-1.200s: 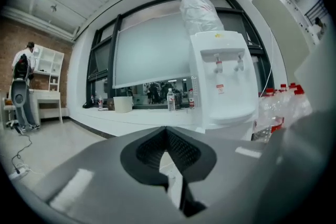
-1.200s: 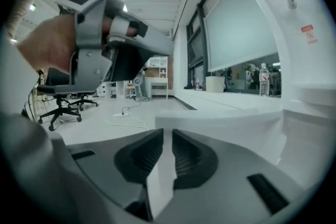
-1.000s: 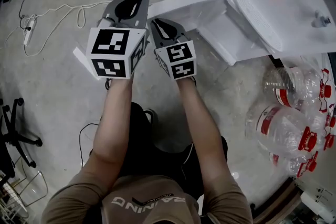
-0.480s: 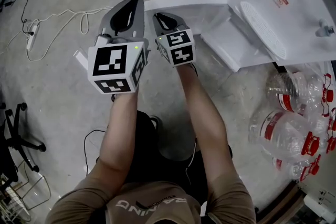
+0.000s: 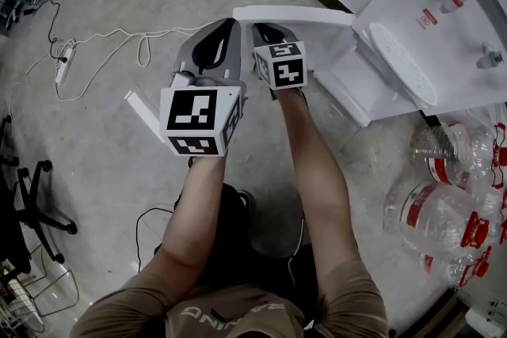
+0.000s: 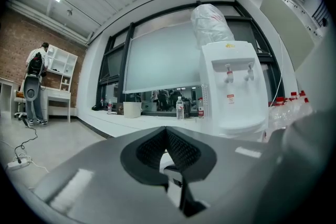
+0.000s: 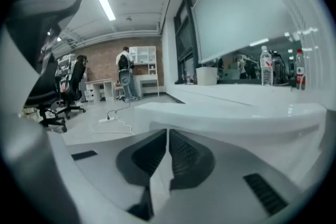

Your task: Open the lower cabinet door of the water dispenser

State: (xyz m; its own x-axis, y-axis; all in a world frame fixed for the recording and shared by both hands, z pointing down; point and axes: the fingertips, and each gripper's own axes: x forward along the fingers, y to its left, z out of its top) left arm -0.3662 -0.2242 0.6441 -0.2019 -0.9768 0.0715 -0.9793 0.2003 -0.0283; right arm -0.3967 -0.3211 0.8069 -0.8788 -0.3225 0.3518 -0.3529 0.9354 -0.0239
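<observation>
Cabinet status: the lower cabinet door [image 5: 295,15] of the water dispenser [image 5: 428,28] stands open. It is swung out from the unit's lower front and shows in the head view as a white strip running left from the dispenser body.

Right claw [image 5: 263,28]: positioned just beside the door's free end, on the near side. In the right gripper view the right claw [image 7: 167,136] has its pads all but together, with only a thin sliver of light between them. The jaws have just been closing, and nothing is seen between them. The door's white edge [image 7: 226,113] runs across directly beyond the tips. Contact with it cannot be confirmed; it may be touching.

Left claw [image 5: 229,24]: held alongside the right claw, to its left, and pointing the same way. In the left gripper view the left claw [image 6: 166,136] is closed, its pads meeting at the tip, and it grips nothing. That view looks past the tips to the dispenser [image 6: 231,86], which stands well apart from it.

Surroundings: water bottles [image 5: 432,202] lie on the floor [image 5: 103,131] to the right of the dispenser. A power cable [image 5: 119,39] trails across the floor at the left.
</observation>
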